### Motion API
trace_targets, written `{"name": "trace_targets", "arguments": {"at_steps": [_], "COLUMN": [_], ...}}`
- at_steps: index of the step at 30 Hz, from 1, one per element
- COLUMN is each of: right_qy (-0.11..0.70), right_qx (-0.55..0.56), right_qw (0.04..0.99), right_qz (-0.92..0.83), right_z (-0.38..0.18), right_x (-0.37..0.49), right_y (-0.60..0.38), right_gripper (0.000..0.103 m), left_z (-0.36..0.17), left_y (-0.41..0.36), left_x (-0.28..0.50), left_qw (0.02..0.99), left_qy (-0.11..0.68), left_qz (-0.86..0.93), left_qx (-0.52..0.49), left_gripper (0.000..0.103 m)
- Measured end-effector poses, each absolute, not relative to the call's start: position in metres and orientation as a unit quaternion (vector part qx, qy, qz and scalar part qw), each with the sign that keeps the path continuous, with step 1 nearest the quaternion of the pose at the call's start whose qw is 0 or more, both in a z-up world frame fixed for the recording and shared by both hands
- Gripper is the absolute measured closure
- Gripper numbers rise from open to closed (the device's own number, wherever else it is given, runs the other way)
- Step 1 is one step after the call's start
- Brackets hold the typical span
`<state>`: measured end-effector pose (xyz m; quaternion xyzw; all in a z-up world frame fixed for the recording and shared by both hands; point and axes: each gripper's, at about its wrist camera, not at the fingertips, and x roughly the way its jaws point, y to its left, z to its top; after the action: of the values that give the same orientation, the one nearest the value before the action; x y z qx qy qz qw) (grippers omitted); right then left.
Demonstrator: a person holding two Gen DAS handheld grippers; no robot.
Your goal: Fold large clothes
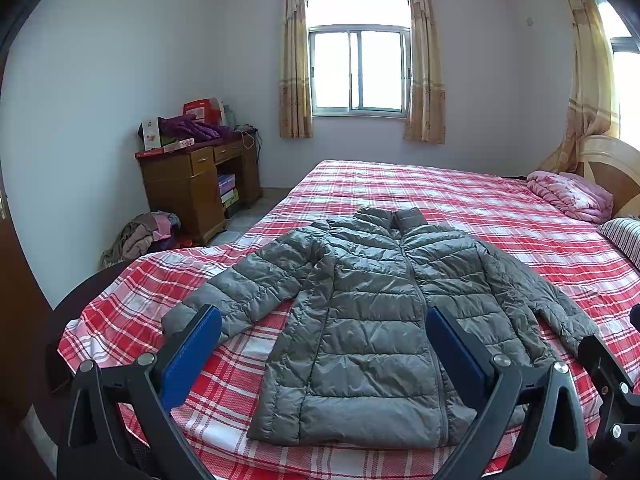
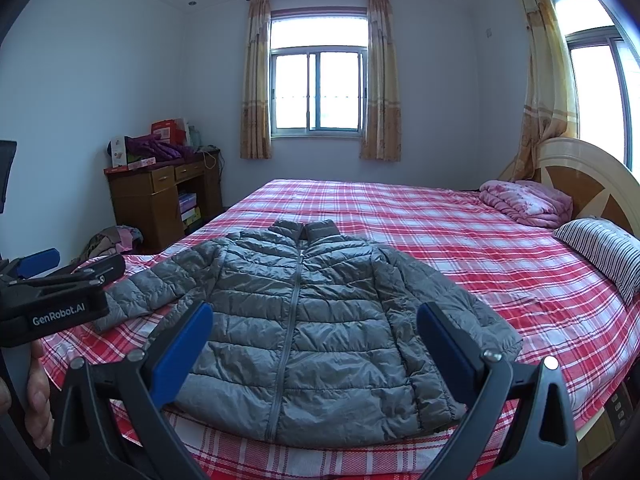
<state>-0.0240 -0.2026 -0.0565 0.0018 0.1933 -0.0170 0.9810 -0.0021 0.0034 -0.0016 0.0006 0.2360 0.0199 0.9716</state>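
A grey quilted puffer jacket (image 1: 360, 312) lies flat and zipped, front up, on the red plaid bed (image 1: 460, 200), collar away from me, sleeves spread to each side. It also shows in the right wrist view (image 2: 304, 320). My left gripper (image 1: 324, 344) is open and empty, held above the jacket's near hem. My right gripper (image 2: 314, 344) is open and empty, also above the near hem. The left gripper's body (image 2: 52, 296) shows at the left edge of the right wrist view.
A folded pink quilt (image 2: 524, 202) and a striped pillow (image 2: 604, 250) lie by the wooden headboard (image 2: 592, 176) at right. A wooden desk (image 1: 196, 184) piled with boxes stands at far left, with a heap of clothes (image 1: 140, 236) on the floor.
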Motion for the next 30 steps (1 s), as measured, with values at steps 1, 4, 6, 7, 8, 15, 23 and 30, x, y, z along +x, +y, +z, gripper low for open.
{"name": "trace_targets", "arguments": {"at_steps": [1, 4, 6, 7, 8, 15, 23, 30], "right_qy": [0.193, 0.193, 0.194, 0.194, 0.194, 0.196, 0.204, 0.215], "right_qx": [0.002, 0.002, 0.002, 0.001, 0.001, 0.002, 0.003, 0.005], "right_qw": [0.981, 0.981, 0.981, 0.981, 0.981, 0.98, 0.979, 0.977], "right_qz": [-0.017, -0.017, -0.017, -0.016, -0.016, -0.016, -0.015, -0.014], "right_z": [-0.056, -0.056, -0.055, -0.057, -0.061, -0.063, -0.073, -0.075], "right_x": [-0.024, -0.024, -0.024, -0.023, -0.024, -0.023, -0.022, -0.017], "right_y": [-0.203, -0.203, -0.203, -0.202, -0.2, -0.2, -0.199, -0.206], "right_gripper": [0.0, 0.0, 0.0, 0.0, 0.0, 0.0, 0.0, 0.0], "left_z": [-0.002, -0.002, -0.002, -0.002, -0.002, -0.004, -0.008, -0.021], "left_y": [0.004, 0.004, 0.005, 0.005, 0.005, 0.006, 0.003, 0.0], "left_x": [-0.002, -0.002, -0.002, -0.002, -0.002, 0.0, 0.004, 0.015], "left_qw": [0.972, 0.971, 0.971, 0.972, 0.972, 0.971, 0.969, 0.967], "left_qy": [0.236, 0.236, 0.236, 0.236, 0.236, 0.239, 0.245, 0.255], "left_qz": [0.02, 0.02, 0.019, 0.019, 0.019, 0.021, 0.021, 0.016], "left_qx": [0.0, 0.0, 0.0, 0.0, 0.001, 0.0, 0.003, 0.009], "left_gripper": [0.001, 0.001, 0.001, 0.001, 0.001, 0.001, 0.001, 0.001]}}
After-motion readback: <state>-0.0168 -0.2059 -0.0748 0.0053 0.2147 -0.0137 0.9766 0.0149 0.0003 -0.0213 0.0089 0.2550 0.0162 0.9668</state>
